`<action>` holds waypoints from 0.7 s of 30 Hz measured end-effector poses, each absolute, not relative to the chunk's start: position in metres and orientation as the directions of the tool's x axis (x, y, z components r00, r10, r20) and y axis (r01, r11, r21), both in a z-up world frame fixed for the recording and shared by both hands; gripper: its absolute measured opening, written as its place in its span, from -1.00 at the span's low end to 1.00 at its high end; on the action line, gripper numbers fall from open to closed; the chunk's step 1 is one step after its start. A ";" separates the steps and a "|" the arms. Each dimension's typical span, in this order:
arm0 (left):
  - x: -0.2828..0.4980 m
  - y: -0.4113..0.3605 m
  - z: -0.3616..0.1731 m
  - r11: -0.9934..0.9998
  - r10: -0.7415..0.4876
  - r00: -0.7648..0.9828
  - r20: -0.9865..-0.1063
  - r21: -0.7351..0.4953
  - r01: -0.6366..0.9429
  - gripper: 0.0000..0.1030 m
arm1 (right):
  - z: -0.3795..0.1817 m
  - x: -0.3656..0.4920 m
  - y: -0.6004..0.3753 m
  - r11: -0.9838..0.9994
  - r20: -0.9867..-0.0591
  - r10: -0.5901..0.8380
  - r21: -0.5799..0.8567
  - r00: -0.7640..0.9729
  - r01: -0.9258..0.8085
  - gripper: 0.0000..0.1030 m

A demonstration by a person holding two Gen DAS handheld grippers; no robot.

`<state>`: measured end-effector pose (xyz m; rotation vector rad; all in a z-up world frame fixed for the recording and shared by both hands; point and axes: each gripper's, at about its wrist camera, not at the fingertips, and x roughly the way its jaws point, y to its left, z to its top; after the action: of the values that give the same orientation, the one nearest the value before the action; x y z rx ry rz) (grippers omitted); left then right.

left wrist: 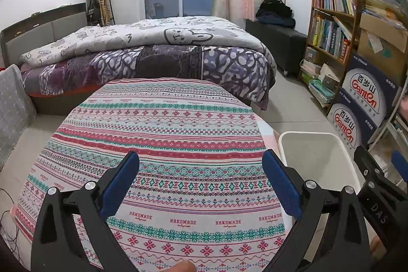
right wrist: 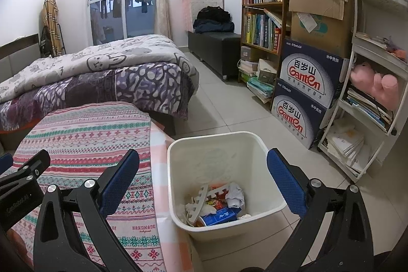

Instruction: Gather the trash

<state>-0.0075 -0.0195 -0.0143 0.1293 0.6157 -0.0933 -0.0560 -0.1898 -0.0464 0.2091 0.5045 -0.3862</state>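
Left tongs [left wrist: 200,182] hang released over the table [left wrist: 163,124], which shows only patterned cloth and no litter. Right tongs [right wrist: 202,185] are also released, holding nothing, above the bin [right wrist: 257,144] on the floor at the table's 3 o'clock side. The trash [right wrist: 216,205] already lies in the bin's bottom. Likely risks: the right tongs dipping and knocking the light bin's rim, tipping it, or the two tongs colliding, since they are close together.

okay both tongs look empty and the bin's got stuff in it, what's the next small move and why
Probably pull both tongs back and scan elsewhere. The left tongs and right tongs are open and empty, the tablecloth shows no trash, and the white bin already holds wrappers.
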 end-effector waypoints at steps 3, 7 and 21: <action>-0.007 -0.020 -0.015 0.988 -0.047 0.810 -0.585 0.094 0.126 0.83 | -0.047 -0.055 -0.191 0.909 -0.513 -0.300 0.101 0.804 0.404 0.86; -0.007 -0.021 -0.015 0.987 -0.048 0.809 -0.586 0.094 0.126 0.83 | -0.047 -0.056 -0.192 0.910 -0.514 -0.297 0.102 0.804 0.402 0.86; -0.006 -0.021 -0.016 0.985 -0.061 0.808 -0.586 0.096 0.143 0.83 | -0.049 -0.055 -0.195 0.914 -0.530 -0.281 0.108 0.800 0.392 0.86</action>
<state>-0.0060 -0.0210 -0.0163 0.1380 0.6207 -0.1094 -0.0545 -0.1948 -0.0488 0.2169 0.5318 -0.3636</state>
